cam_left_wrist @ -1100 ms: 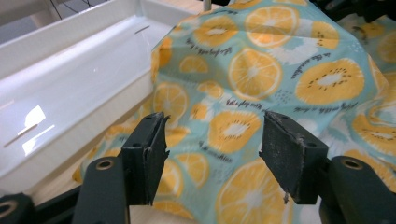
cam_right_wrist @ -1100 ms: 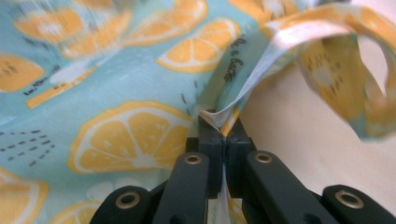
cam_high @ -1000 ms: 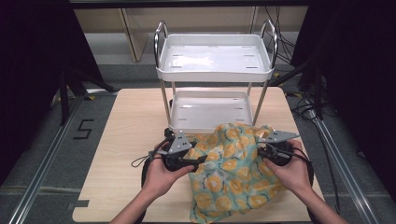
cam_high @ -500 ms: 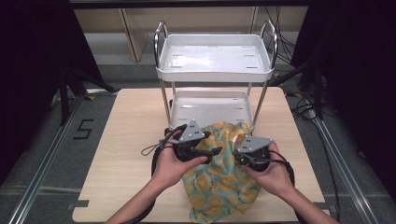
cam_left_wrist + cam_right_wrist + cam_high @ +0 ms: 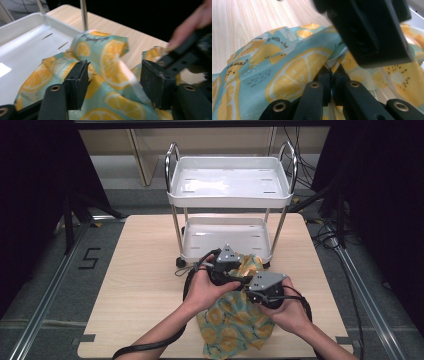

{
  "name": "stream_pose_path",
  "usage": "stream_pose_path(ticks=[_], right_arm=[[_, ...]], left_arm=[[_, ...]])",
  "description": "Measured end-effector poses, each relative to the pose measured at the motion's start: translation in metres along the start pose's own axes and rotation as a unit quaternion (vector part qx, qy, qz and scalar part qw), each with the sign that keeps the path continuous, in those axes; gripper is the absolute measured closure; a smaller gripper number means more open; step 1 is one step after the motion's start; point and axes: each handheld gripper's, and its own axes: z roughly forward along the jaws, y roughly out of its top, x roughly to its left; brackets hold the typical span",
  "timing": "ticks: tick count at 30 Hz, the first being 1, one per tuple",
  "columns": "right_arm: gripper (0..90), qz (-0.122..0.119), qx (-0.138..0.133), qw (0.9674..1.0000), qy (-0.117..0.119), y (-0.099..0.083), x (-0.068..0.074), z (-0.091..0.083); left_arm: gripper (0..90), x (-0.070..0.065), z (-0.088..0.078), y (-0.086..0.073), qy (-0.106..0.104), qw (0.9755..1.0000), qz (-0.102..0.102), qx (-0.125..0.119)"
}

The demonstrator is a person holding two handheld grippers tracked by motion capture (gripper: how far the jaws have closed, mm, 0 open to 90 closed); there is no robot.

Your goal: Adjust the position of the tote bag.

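High view shows the lemon-print cloth bunched at the lower middle of the frame, on the worktop in front of the white cart. A second ago it lay spread wider; both hands have come together, so a fold seems to be forming. The right gripper is clenched on the cloth. The left gripper has just been narrowing, jaws released, cloth between them.
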Motion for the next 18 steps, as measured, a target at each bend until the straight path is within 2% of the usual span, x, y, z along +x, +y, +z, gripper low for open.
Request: stream_pose_path(ticks=[1, 3, 5, 6, 8, 9, 11, 12, 13, 14, 15, 16, 17, 18], right_arm=[[88.5, -0.005, 0.0, 1.0, 0.002, 0.0, 0.001, 0.0], [88.4, -0.009, 0.004, 0.9999, 0.004, 0.001, 0.002, 0.0], [88.1, -0.012, 0.007, 0.9999, 0.003, 0.0, 0.004, 0.001], [87.9, -0.014, 0.003, 0.9999, -0.001, 0.0, 0.006, 0.002], [87.4, -0.032, 0.005, 0.9995, -0.006, 0.0, 0.008, 0.004], [87.0, -0.029, 0.009, 0.9995, -0.003, 0.001, 0.012, 0.003], [85.9, -0.032, 0.006, 0.9994, -0.009, 0.001, 0.015, 0.004], [84.4, -0.047, 0.005, 0.9988, -0.009, 0.001, 0.016, 0.004], [83.6, -0.044, 0.006, 0.999, -0.009, 0.001, 0.018, 0.005], [82.8, -0.05, 0.004, 0.9987, -0.01, 0.002, 0.018, 0.005], [81.3, -0.041, 0.005, 0.9991, -0.005, 0.002, 0.019, 0.005], [76.6, -0.042, -0.001, 0.9991, -0.009, 0.002, 0.021, 0.005], [70.8, -0.04, -0.005, 0.9991, -0.01, 0.004, 0.02, 0.004], [63.8, -0.04, -0.005, 0.9991, -0.01, 0.005, 0.02, 0.002]], left_arm=[[42.9, 0.0, 0.002, 0.0, -0.001, 0.9999, -0.01, 0.008], [46.6, 0.0, 0.005, 0.001, 0.0, 0.9996, -0.003, 0.03], [53.0, 0.0, 0.006, 0.004, 0.003, 0.9979, 0.009, 0.064], [57.3, -0.002, 0.007, 0.004, 0.004, 0.9972, 0.003, 0.075], [64.2, 0.0, 0.005, 0.005, 0.005, 0.9955, 0.019, 0.093], [68.8, -0.001, 0.003, 0.002, 0.003, 0.9959, 0.004, 0.09], [75.4, 0.001, -0.003, -0.002, -0.008, 0.9959, -0.004, 0.09], [81.0, 0.003, -0.006, -0.003, -0.01, 0.9958, -0.003, 0.091], [83.7, 0.005, -0.011, -0.008, -0.01, 0.9964, -0.016, 0.083], [86.3, 0.006, -0.015, -0.01, -0.004, 0.9964, -0.02, 0.083], [88.0, 0.007, -0.019, -0.013, 0.0, 0.9967, -0.024, 0.077], [88.6, 0.007, -0.023, -0.017, 0.0, 0.9969, -0.033, 0.071], [88.9, 0.01, -0.026, -0.02, 0.001, 0.9981, -0.025, 0.057], [89.1, 0.008, -0.032, -0.024, 0.012, 0.9975, -0.042, 0.056]])
